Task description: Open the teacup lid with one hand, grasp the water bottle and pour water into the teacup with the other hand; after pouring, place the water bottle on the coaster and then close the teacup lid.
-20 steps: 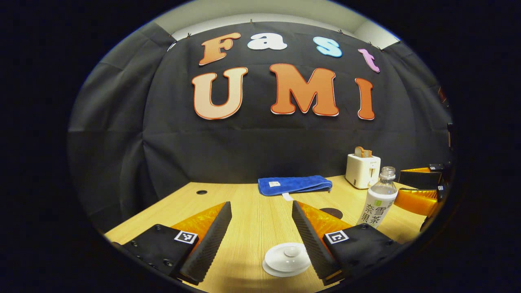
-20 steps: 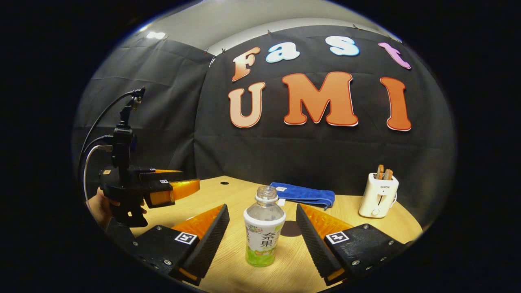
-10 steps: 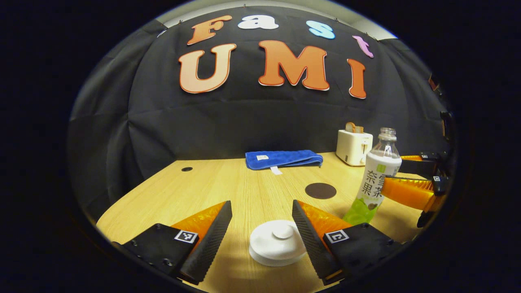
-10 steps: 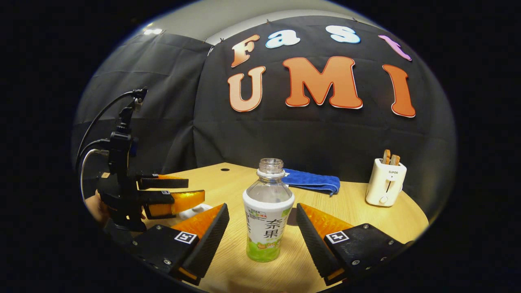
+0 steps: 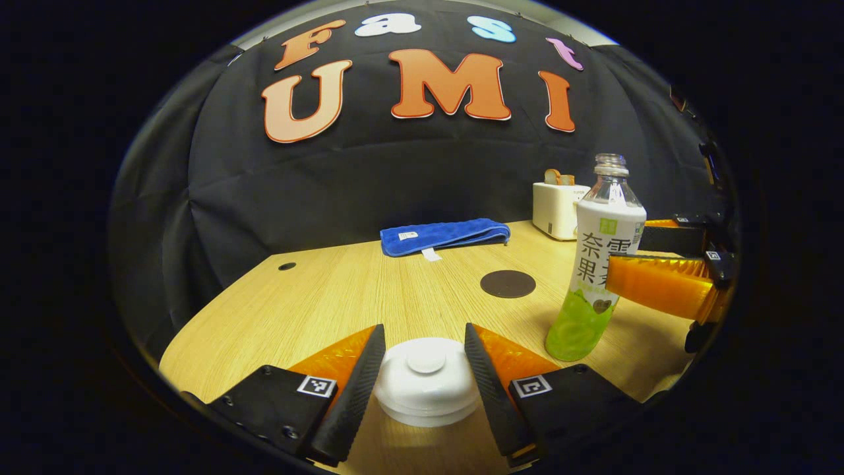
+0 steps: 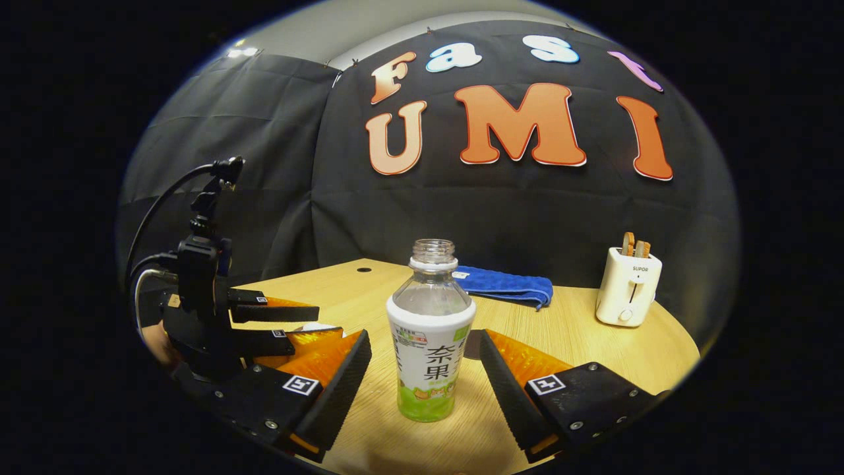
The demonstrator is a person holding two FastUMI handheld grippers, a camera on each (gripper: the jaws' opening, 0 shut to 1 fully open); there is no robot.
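Observation:
The white lidded teacup stands on the wooden table, right between the fingers of my left gripper. The jaws stand open, a finger close against each side of the lid; whether they touch is unclear. The uncapped water bottle, with its white and green label, stands upright between the fingers of my open right gripper, with a gap on each side. In the left gripper view, the bottle rises at the right with the right gripper around it. The dark round coaster lies behind the cup.
A folded blue towel lies near the back wall. A white toaster holding toast stands at the back right. A hand holds the left gripper at the table's left. A small hole marks the far left tabletop.
My left gripper has dropped and moved forward until the teacup sits between its fingers, and the jaws have narrowed slightly. My right gripper has come lower and closer around the bottle.

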